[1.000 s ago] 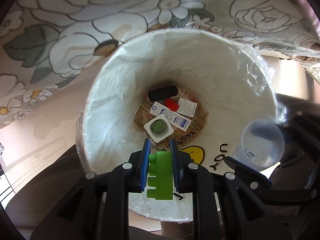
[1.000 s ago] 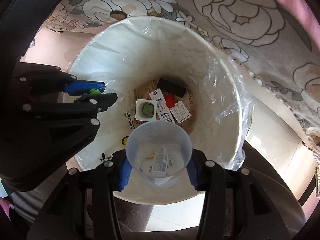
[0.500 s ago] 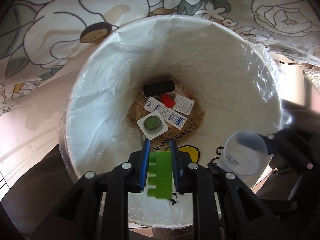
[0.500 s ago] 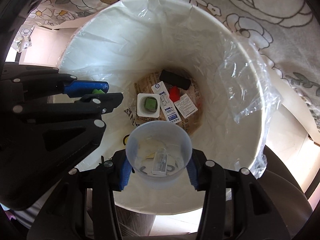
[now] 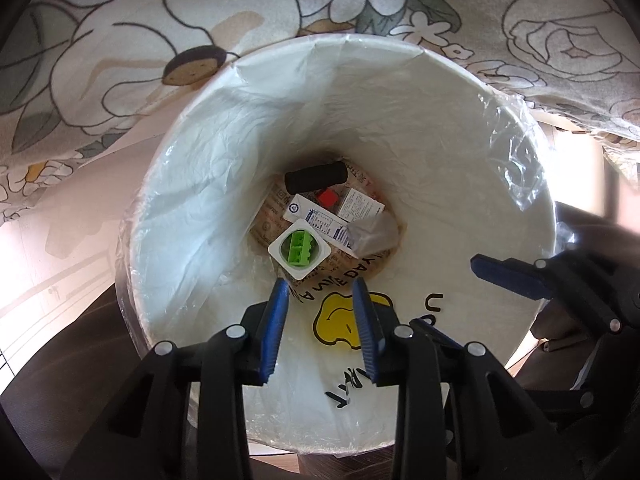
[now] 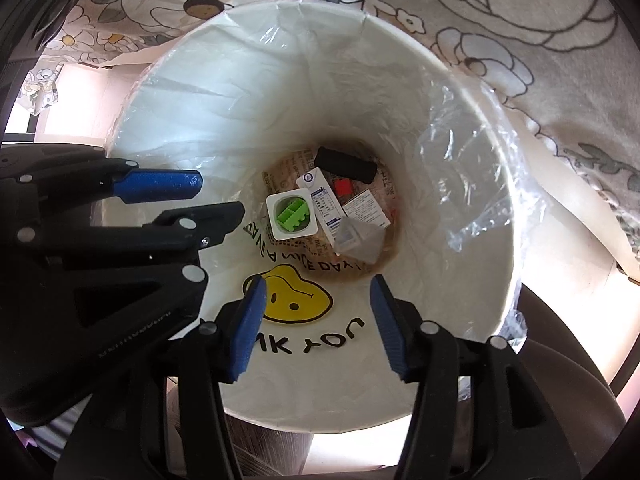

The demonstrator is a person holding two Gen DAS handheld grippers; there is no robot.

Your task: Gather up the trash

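Note:
Both grippers hang over a white bin [image 5: 500,184] [image 6: 472,272] lined with a clear bag. My left gripper [image 5: 320,292] [image 6: 208,196] has its jaws opening and nothing between them. My right gripper [image 6: 318,288] [image 5: 452,300] is also opening and holds nothing. The green toy brick [image 5: 298,250] [image 6: 291,214] lies at the bottom on a small white square tray. The clear plastic cup [image 5: 374,232] [image 6: 358,242] lies on its side at the bottom, to the right of the brick.
The bin's bottom also holds a black cylinder [image 5: 316,176], a small red piece [image 5: 328,199], a blue-and-white carton [image 5: 316,220] and a white label card [image 5: 360,210]. A floral cloth [image 5: 280,8] hangs behind the bin. Pale floor shows left and right.
Both grippers have let go: the green brick dropped from the left one and the clear cup from the right one. Both now lie at the bin's bottom.

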